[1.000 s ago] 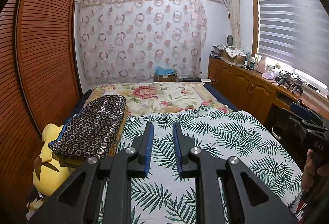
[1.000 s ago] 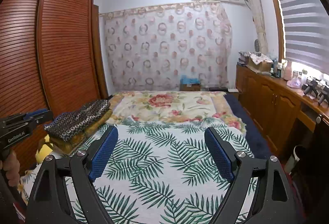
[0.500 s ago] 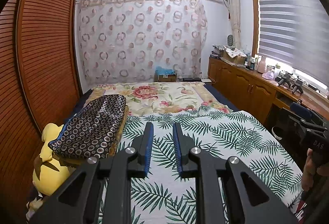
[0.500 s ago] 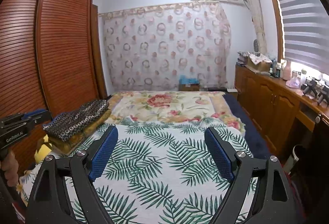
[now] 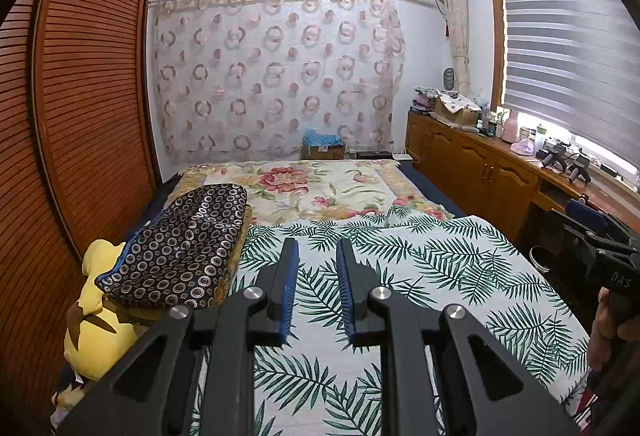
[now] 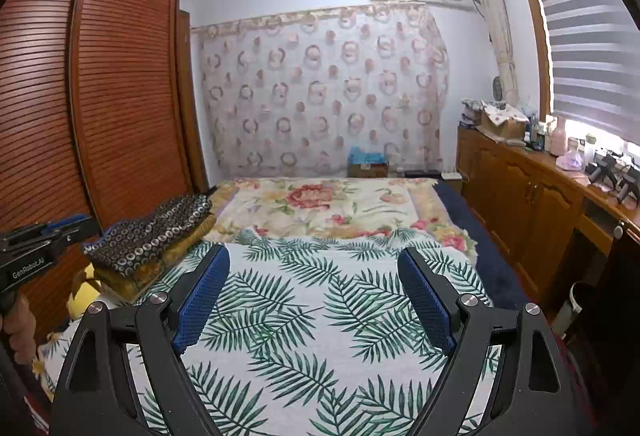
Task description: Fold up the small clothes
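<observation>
Clothes: none clearly visible; only folded dotted dark fabric (image 5: 180,252) stacked at left of frame on bed (image 5: 420,268), maybe finished piece. Left tool (image 5: 316,292) narrowed, gap remains, grasping nothing. Right tool (image 6: 316,300) spread wide, empty. Fabric likely soft, light, limp; pinch at corner or hem.

In front of me the bed (image 5: 434,196) carries a palm-leaf sheet (image 5: 420,268) over its near half, a floral blanket (image 5: 320,184) across the far half, and at its left edge a folded dark ring-patterned cloth (image 5: 180,256) stacked on a yellow plush toy (image 5: 96,328).
</observation>
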Motion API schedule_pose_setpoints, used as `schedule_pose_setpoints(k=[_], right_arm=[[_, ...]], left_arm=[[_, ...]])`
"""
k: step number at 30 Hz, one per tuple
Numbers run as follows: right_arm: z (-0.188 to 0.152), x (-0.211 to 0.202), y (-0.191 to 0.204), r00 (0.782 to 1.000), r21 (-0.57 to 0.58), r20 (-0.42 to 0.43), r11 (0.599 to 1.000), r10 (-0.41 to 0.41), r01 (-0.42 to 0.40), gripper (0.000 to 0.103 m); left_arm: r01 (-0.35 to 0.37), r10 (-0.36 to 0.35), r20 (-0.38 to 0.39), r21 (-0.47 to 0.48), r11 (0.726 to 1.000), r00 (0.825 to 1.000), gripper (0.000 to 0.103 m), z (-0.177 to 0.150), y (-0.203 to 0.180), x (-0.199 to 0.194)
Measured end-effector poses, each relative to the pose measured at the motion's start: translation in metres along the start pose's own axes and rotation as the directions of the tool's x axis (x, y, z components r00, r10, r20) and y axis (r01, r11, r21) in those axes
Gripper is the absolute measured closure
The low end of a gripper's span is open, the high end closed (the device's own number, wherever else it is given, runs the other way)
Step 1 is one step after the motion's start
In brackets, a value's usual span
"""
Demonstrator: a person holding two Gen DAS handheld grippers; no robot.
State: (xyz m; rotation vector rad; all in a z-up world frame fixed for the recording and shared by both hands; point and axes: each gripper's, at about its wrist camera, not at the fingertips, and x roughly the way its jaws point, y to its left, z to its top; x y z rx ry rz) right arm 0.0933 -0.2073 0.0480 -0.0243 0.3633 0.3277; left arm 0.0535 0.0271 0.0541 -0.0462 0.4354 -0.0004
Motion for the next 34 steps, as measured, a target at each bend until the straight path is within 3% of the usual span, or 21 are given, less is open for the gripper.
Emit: schedule_pose_setpoints(k=[34], right_arm=[[0.0004,0.0006,-0.0008,1.000,0.002,0.001,1.000,0.000,0.000,0.015]], left_arm=[[0.003,-0.003,0.000,0.001,1.000,1.000,0.085,0.0012,-0.0017,-0.0028]])
